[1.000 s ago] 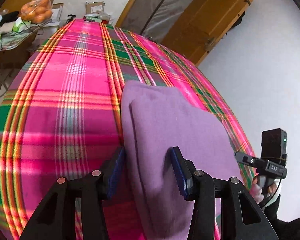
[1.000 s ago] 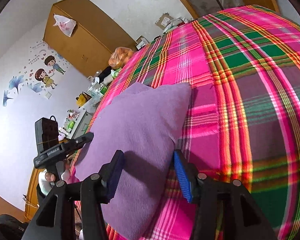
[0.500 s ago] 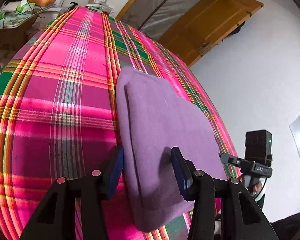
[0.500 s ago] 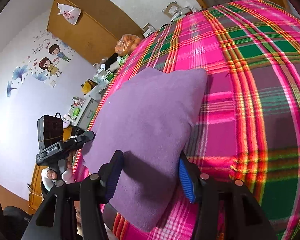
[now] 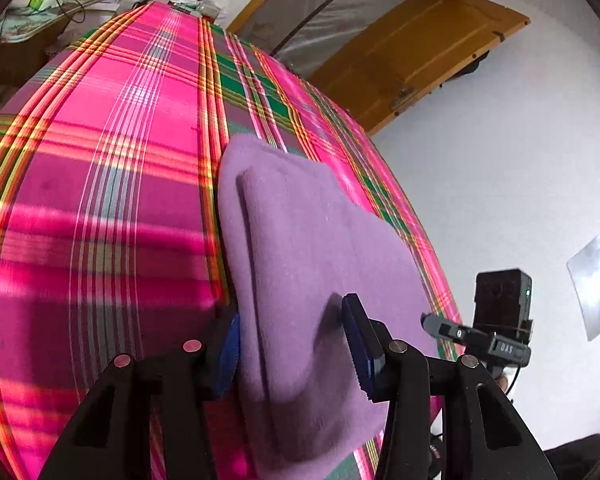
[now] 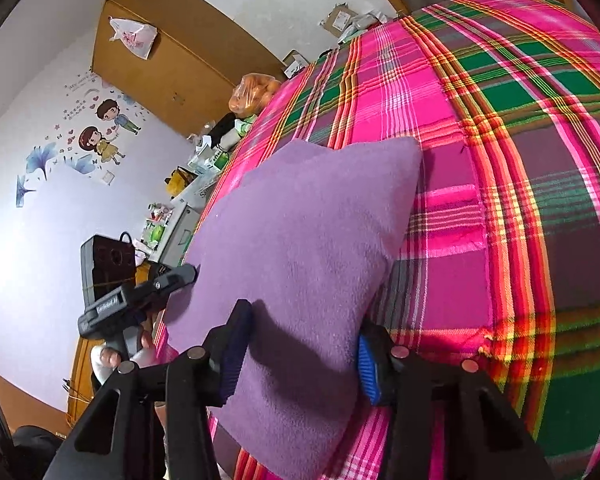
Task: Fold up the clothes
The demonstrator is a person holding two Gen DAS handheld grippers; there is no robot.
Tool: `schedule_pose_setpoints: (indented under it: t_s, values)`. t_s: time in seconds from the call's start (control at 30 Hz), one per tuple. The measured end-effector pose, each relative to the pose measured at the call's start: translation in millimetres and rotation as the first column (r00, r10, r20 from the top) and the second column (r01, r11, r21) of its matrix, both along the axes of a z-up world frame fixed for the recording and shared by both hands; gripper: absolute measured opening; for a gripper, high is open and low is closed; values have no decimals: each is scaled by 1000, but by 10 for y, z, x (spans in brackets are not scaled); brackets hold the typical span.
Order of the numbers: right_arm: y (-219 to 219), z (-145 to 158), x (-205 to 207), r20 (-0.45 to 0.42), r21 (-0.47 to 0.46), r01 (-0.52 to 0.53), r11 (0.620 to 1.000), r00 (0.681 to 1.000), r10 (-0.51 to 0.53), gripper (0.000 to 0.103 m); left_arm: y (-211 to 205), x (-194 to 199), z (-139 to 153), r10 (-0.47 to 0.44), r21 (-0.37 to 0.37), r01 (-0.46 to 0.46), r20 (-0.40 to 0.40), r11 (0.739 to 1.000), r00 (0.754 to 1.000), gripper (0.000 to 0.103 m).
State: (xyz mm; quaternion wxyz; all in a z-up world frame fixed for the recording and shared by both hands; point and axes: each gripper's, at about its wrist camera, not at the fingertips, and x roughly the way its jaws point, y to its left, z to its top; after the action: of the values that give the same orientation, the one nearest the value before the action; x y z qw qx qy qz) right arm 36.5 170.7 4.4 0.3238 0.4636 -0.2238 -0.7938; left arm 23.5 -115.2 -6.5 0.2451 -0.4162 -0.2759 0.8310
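The bed (image 5: 100,184), covered by a pink, green and orange plaid sheet, fills both views; its surface runs bare far ahead of the folded garment and to both sides of it. The folded purple fleece garment (image 5: 312,248) lies near the bed's near edge. In the left wrist view its long axis runs away from the camera, toward the far end of the bed, with a raised fold line along its left side. Its right edge lies close to the bed's right edge.

The left gripper (image 5: 296,344) straddles the garment's near left corner, fingers spread, the left pad against the folded edge and the right pad on the top layer; whether they pinch it I cannot tell. The right gripper (image 6: 300,352) brackets the near right corner, its fingers closing with the cloth between them, both pads at the fabric.
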Motion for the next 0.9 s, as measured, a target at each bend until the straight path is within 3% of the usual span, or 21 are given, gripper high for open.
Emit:
schedule_pose_setpoints:
  t_s: [0.17,0.27,0.37,0.47,0.53,0.9]
  values:
    - [-64,-14,-109,1,-15,11,1000,1000,-11,46,40,-76,20,-31,9,31,9,999,999,57]
    - [-67,-8,-86,-10,-8,18,1000,1000,-18,42,44,-118,26,-40,16,40,24,999,999,56]
    - [-34,18,-52,-22,-10,34,999,999,-35,36,63,-65,39,-25,-16,25,20,1000,999,46]
    - [-46,67,-30,-41,5,38,999,998,-37,33,42,-36,60,-7,-14,7,14,1000,1000,33]
    - [-54,100,-14,-53,9,38,999,998,-37,32,20,-18,98,-2,-5,2,5,1000,1000,29]
    - [-135,364,8,-122,29,21,999,992,-17,28,31,21,354,9,-44,-12,-63,999,998,27]
